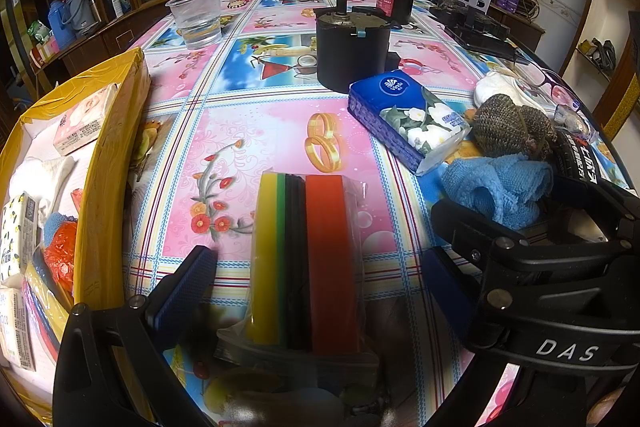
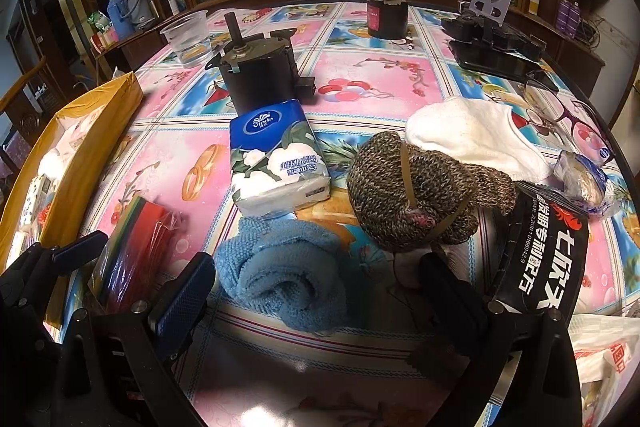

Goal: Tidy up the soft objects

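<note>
A clear-wrapped sponge pack (image 1: pixel 308 259) with yellow, green, black and red layers lies on the table between the fingers of my left gripper (image 1: pixel 320 255). That gripper is open, with a gap on each side of the pack. My right gripper (image 2: pixel 318 263) is also open and straddles a crumpled blue cloth (image 2: pixel 288 279). Beyond the cloth lie a blue tissue pack (image 2: pixel 276 155), a brown knit item (image 2: pixel 420 191) and a white cloth (image 2: pixel 472 139). A yellow box (image 1: pixel 108 167) at the left holds tissue packs and other soft things.
A black cylinder with a shaft (image 1: pixel 352 43), a water cup (image 1: pixel 198 17) and a dark jar (image 2: pixel 387 15) stand further back. Glasses (image 2: pixel 568 115), a black printed packet (image 2: pixel 548 251), a wrapped item (image 2: pixel 584 179) and a phone stand (image 2: pixel 490 23) crowd the right side.
</note>
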A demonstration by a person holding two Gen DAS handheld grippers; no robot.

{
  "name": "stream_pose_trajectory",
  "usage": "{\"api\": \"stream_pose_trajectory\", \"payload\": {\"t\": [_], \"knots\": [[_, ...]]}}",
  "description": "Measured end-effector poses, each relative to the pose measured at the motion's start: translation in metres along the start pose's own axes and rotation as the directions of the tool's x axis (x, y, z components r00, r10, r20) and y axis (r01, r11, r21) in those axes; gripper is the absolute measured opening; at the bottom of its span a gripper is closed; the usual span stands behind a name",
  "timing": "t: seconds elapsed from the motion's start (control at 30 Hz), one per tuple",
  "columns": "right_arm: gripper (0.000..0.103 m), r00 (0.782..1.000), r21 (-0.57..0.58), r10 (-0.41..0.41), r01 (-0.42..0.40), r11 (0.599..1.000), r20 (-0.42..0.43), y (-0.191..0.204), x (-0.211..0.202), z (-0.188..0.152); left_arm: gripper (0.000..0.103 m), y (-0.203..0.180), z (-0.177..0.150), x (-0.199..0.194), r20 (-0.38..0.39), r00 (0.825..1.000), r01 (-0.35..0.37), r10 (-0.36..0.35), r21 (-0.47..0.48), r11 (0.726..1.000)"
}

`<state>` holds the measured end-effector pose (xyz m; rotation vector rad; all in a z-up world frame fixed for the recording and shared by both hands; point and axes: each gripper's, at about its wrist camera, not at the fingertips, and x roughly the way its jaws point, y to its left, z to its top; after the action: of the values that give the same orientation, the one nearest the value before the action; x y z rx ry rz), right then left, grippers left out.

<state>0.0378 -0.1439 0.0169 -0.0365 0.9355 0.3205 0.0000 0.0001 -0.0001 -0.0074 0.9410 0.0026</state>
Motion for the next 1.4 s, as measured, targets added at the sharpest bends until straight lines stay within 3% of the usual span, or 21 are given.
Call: {"api": "stream_pose_trajectory", "payload": {"t": [0.53,1.4], "knots": [[0.102,1.0,0.015,-0.025,0.025,1.0,-0.013,-0.018,-0.007,-0.01,0.103,-0.017,0.0,0.001,-0.004,0.998,0.068,-0.068,0.09,0.994],[0.102,0.999,0.01,-0.03,0.03,1.0,-0.015,-0.018,-0.007,-0.009,0.103,-0.019,0.0,0.001,-0.003,0.997,0.072,-0.072,0.103,0.992]]}}
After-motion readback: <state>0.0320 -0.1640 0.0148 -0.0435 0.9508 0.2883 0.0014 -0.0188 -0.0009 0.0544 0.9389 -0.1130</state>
